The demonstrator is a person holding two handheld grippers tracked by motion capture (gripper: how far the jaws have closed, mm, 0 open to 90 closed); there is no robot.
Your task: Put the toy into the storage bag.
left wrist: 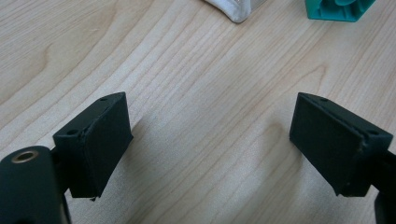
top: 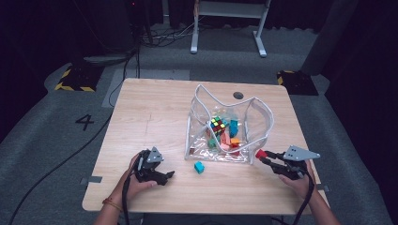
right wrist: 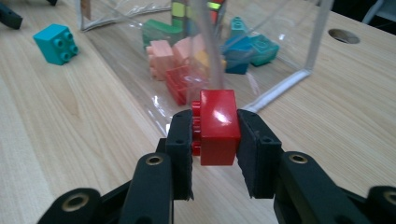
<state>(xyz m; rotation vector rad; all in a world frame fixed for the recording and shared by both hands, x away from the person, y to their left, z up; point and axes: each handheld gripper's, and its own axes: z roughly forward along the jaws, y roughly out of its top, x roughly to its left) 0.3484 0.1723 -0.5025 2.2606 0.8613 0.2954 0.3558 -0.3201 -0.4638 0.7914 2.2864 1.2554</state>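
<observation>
Right gripper (right wrist: 215, 130) clamped on red brick (right wrist: 218, 126) — glossy, studs facing left pad | long axis running away, toward clear bag (right wrist: 299, 77) | left gripper (left wrist: 210, 140) gaping wide — nothing between.

Right gripper (top: 261, 155) clamps red block (top: 260, 153) just beside clear bag (top: 256, 123) of mixed blocks. Teal block (top: 199, 167) lies loose on table (top: 150, 112). Left gripper (top: 170, 176) rests open.

A clear pouch (top: 228, 126) stands mid-table (top: 150, 112), holding a puzzle cube (top: 217, 124) and blocks. One loose block (top: 199, 167) lies just before it, between both grippers.
</observation>
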